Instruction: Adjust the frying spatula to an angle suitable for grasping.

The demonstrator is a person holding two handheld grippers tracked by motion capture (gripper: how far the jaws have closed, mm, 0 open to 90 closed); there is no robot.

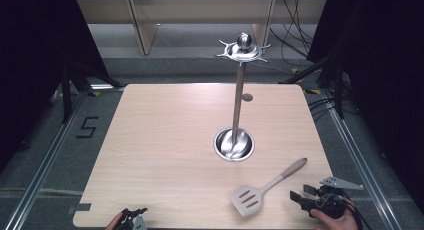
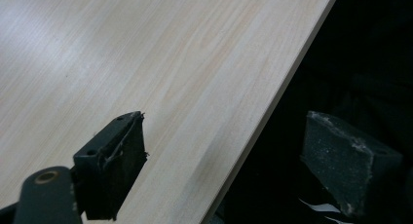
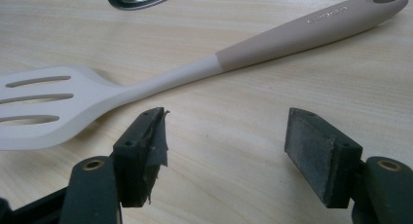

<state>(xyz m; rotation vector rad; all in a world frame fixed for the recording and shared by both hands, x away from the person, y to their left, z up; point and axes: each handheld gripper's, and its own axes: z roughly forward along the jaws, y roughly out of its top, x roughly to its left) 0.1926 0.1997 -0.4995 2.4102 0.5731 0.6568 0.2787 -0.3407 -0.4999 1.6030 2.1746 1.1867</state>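
Ease the right gripper [image 3: 226, 146], fingers wide and empty, forward to straddle the slotted spatula [image 1: 265, 188] lying just ahead on the desk [image 1: 165, 140], closing squarely on its handle

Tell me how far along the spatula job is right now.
Nothing looks done yet: the spatula lies flat on the table, and the utensil stand has nothing hanging from its hooks. In hand: the right claw is open, facing the spatula's neck without touching it. The left claw is open at the table's edge. Left: gripping and lifting the spatula, probably toward the stand.
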